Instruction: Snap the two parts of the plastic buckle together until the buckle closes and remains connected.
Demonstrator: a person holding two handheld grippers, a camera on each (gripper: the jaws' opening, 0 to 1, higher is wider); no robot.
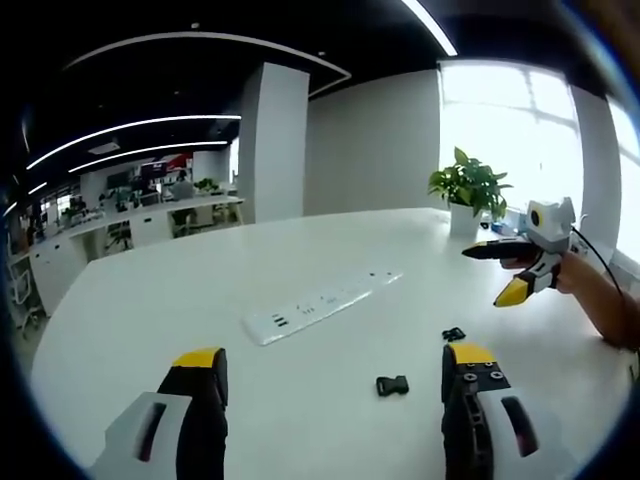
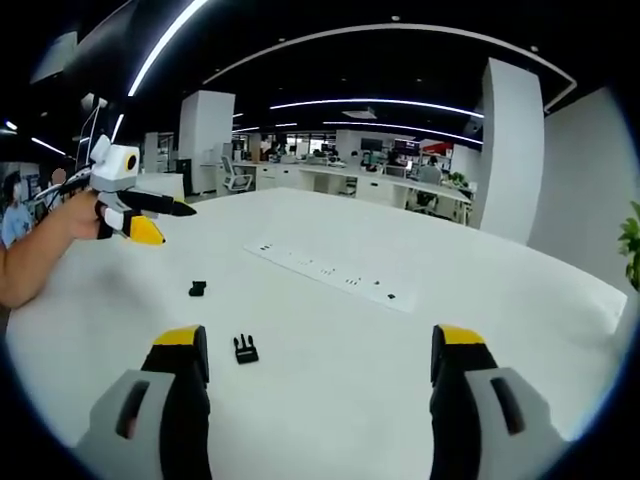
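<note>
Your left gripper (image 1: pixel 335 385) and right gripper (image 2: pixel 320 365) hang spread and empty above the white table (image 1: pixel 150 300). Buckle socket (image 1: pixel 392 385) and pronged half (image 2: pixel 245 348) lie apart, unjoined; grasping and snapping both remain.

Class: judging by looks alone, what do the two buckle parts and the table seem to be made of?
Buckle parts: probably moulded plastic, black and fairly dull, too small to be sure. Table: smooth white top, likely laminate or painted board, with a soft sheen from the window light.
</note>
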